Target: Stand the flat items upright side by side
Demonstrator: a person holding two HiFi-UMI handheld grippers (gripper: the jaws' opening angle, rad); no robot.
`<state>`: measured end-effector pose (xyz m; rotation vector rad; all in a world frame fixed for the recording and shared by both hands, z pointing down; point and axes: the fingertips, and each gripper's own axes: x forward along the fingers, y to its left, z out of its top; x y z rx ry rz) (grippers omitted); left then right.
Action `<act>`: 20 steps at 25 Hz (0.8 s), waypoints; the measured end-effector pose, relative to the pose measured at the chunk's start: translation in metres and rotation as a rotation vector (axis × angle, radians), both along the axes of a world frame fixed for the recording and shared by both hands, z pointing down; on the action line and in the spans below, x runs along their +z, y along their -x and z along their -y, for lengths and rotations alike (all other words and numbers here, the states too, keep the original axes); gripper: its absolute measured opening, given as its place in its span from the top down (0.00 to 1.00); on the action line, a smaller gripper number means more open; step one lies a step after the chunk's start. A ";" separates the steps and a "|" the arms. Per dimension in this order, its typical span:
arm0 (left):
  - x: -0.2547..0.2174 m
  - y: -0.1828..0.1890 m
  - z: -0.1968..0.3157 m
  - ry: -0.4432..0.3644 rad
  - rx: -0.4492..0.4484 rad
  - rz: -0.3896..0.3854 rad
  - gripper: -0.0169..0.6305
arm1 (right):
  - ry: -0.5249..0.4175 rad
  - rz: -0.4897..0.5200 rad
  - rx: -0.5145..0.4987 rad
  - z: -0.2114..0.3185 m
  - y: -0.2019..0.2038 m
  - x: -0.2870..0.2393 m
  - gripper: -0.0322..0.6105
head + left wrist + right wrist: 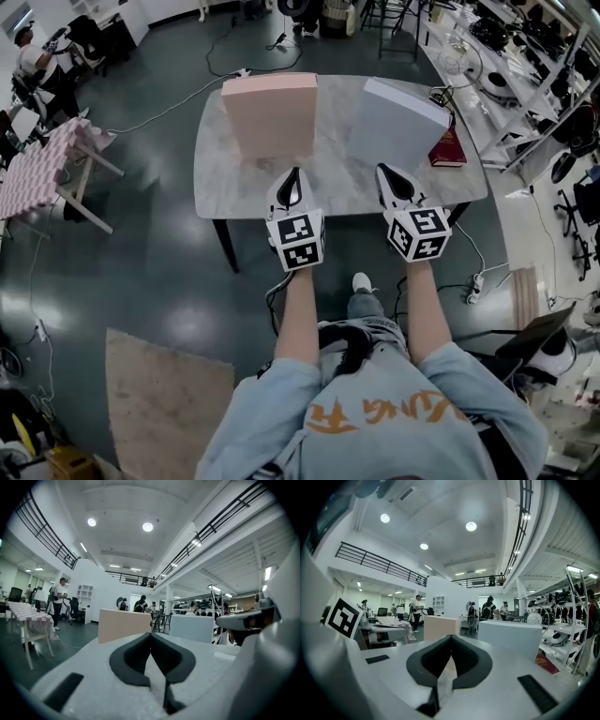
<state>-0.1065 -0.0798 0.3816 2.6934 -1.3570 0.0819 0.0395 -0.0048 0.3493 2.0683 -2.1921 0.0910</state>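
Marble table (337, 192), upper centre: pink board (270, 114) and grey board (398, 124) are stood upright, apart; left gripper (293, 176) and right gripper (386, 174) are held shut, empty; either board could be toppled if bumped.

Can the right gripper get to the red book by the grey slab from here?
Probably yes. The red book lies flat right of the grey slab, at the table's edge, with nothing between it and the right gripper. The jaws are shut and must open first.
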 end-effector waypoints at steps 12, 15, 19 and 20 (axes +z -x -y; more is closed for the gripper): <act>0.044 -0.103 0.033 0.103 -0.042 0.046 0.96 | 0.061 0.020 -0.096 0.028 -0.105 0.034 0.95; 0.054 -0.128 0.037 0.132 -0.040 0.066 0.96 | 0.086 0.023 -0.106 0.030 -0.132 0.046 0.94; 0.066 -0.156 0.041 0.161 -0.050 0.077 0.96 | 0.128 0.019 -0.125 0.027 -0.166 0.061 0.85; 0.069 -0.165 0.041 0.168 -0.052 0.079 0.96 | 0.136 0.019 -0.125 0.025 -0.176 0.064 0.83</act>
